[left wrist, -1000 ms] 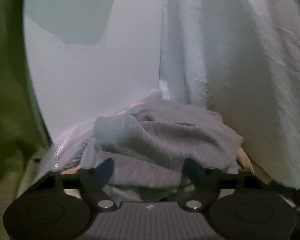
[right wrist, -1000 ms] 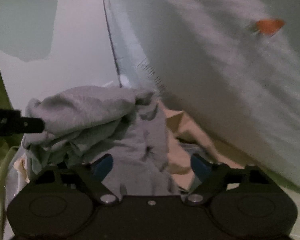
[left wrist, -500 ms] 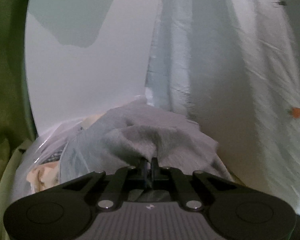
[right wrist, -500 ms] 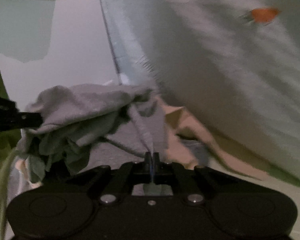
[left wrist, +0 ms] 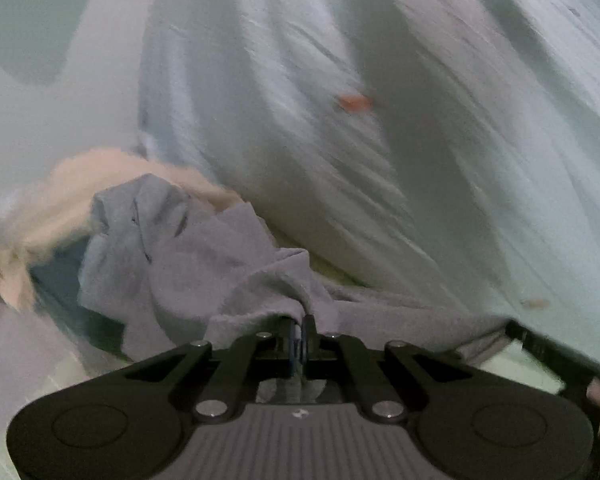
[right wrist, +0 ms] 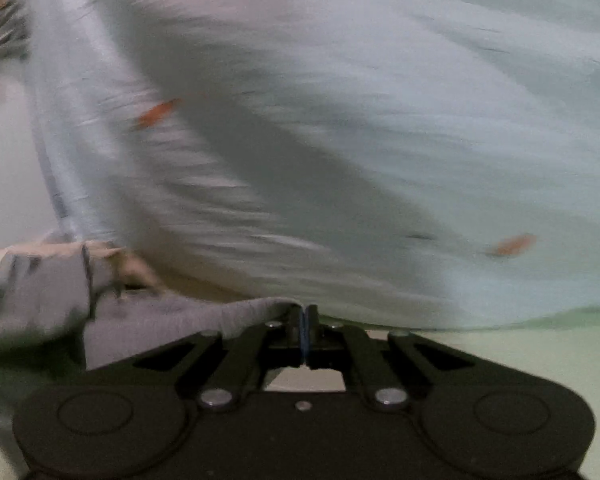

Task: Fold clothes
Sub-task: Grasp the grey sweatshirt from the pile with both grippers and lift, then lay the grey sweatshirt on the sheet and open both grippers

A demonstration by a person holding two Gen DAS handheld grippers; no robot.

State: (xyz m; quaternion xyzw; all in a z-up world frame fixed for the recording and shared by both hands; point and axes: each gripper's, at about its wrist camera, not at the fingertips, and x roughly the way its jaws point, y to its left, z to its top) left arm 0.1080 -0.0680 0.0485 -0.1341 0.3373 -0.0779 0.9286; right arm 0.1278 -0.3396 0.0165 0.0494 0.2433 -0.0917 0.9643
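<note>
The left gripper (left wrist: 300, 326) is clamped on a fold of the grey garment (left wrist: 204, 256); the right gripper (right wrist: 304, 316) pinches another edge of it. Motion blur smears the pale sheet (left wrist: 379, 128) with orange marks filling 12 o'clock. A beige cloth (left wrist: 72, 200) lies at 10 o'clock, partly hidden behind the garment.

Setting: looks domestic, likely a bedroom or laundry corner. Evidence: large pale draped sheet (left wrist: 379, 140) with small orange marks, heaped clothes (left wrist: 204, 256), plain white wall (left wrist: 60, 120).
</note>
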